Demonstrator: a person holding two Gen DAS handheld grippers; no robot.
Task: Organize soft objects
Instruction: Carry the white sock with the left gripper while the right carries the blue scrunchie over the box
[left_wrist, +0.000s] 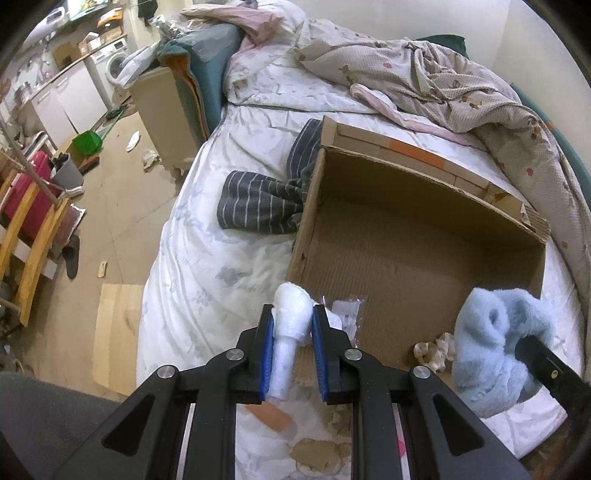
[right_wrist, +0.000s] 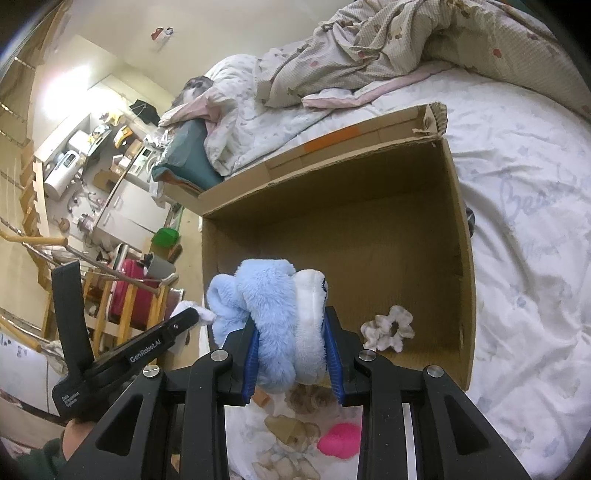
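Observation:
An open cardboard box (left_wrist: 384, 177) lies on the bed; it also shows in the right wrist view (right_wrist: 458, 236). My left gripper (left_wrist: 293, 317) is shut on a white soft roll (left_wrist: 291, 314), held above the box's near left corner. My right gripper (right_wrist: 290, 325) is shut on a light blue plush toy (right_wrist: 266, 295), held over the box's near edge; the toy (left_wrist: 491, 343) also shows at the right of the left wrist view. A beige scrunchie (right_wrist: 388, 328) lies inside the box (left_wrist: 436, 350). A dark striped garment (left_wrist: 258, 199) lies left of the box.
A crumpled quilt (left_wrist: 443, 85) covers the far side of the bed. A pink soft object (right_wrist: 340, 439) and torn cardboard bits (right_wrist: 291, 432) lie on the sheet below my right gripper. The cluttered floor (left_wrist: 110, 229) and a wooden rack (left_wrist: 33, 236) are to the left.

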